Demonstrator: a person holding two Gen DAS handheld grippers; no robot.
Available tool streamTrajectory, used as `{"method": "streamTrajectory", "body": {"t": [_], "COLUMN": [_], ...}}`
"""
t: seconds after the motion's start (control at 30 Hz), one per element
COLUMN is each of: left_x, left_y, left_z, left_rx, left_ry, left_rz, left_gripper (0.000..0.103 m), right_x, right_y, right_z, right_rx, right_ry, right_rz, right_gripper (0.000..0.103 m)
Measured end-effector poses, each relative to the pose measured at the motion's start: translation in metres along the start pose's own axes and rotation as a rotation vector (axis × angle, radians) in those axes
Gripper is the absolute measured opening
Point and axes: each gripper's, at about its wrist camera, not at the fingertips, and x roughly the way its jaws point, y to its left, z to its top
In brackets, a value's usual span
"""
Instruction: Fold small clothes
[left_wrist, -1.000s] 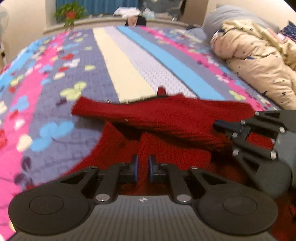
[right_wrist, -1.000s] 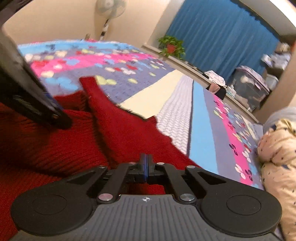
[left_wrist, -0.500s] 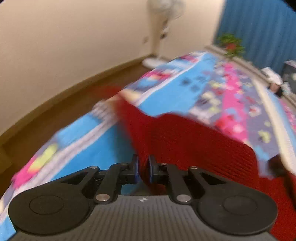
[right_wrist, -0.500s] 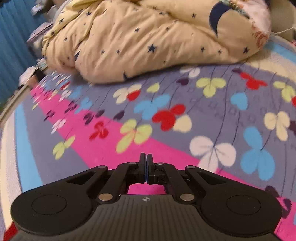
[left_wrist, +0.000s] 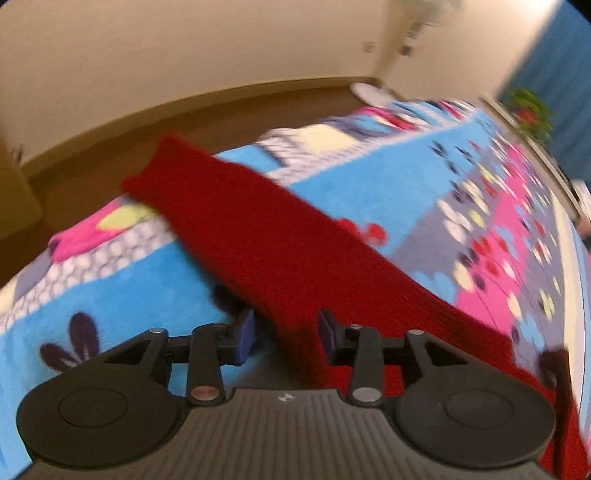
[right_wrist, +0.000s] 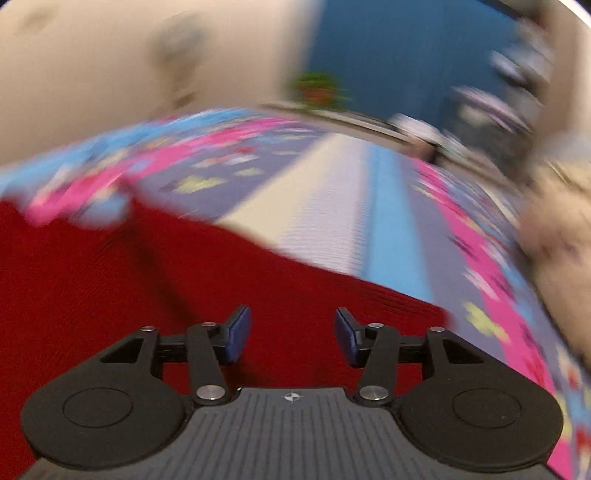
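Observation:
A red knitted garment (left_wrist: 266, 236) lies on the patterned bedspread (left_wrist: 110, 280). In the left wrist view one long red sleeve runs from the bed's near edge back between my fingers. My left gripper (left_wrist: 286, 332) is open, with the sleeve passing through the gap. In the right wrist view the garment's broad red body (right_wrist: 110, 280) fills the lower left. My right gripper (right_wrist: 291, 332) is open just above it and holds nothing. Both views are blurred by motion.
The bedspread (right_wrist: 332, 206) has cream, grey and blue stripes and pink flowered bands. The bed edge and wooden floor (left_wrist: 110, 133) lie beyond the sleeve end. A cream quilt (right_wrist: 557, 236) is heaped at the right. A potted plant (right_wrist: 317, 90) and blue curtain stand at the back.
Both grippers were shut half a second ago and are open now. The left view swung further toward the bed edge and sleeve. The right view swung from the quilt back over the red garment.

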Motion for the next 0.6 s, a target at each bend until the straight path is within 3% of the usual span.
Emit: {"method": "streamTrajectory", "body": {"t": [0.17, 0.27, 0.3, 0.33, 0.37, 0.43, 0.5, 0.6], "left_x": [0.008, 0.013, 0.015, 0.016, 0.019, 0.020, 0.019, 0.017], "left_y": [0.023, 0.024, 0.024, 0.024, 0.024, 0.024, 0.024, 0.030], "left_z": [0.012, 0.017, 0.018, 0.019, 0.021, 0.023, 0.024, 0.025], "left_rx": [-0.110, -0.121, -0.127, -0.131, -0.133, -0.126, -0.112, -0.136], "left_ry": [0.004, 0.001, -0.001, -0.003, -0.005, -0.013, -0.027, -0.030], "left_rz": [0.018, 0.002, 0.000, -0.001, 0.004, 0.020, 0.056, 0.054], "left_gripper": [0.048, 0.048, 0.048, 0.048, 0.048, 0.042, 0.027, 0.021], "right_x": [0.027, 0.036, 0.038, 0.039, 0.039, 0.036, 0.020, -0.020], "right_y": [0.073, 0.081, 0.078, 0.075, 0.070, 0.047, 0.003, -0.089], "right_z": [0.004, 0.010, 0.013, 0.014, 0.016, 0.021, 0.032, 0.019], "right_rx": [-0.301, -0.311, -0.289, -0.271, -0.254, -0.150, 0.073, 0.529], "right_ry": [0.018, 0.001, 0.001, 0.000, -0.003, -0.063, -0.116, -0.190], "right_rz": [-0.039, -0.084, -0.091, -0.097, -0.108, -0.143, -0.197, -0.457], "right_gripper": [0.058, 0.055, 0.051, 0.027, 0.013, 0.012, 0.012, 0.012]}}
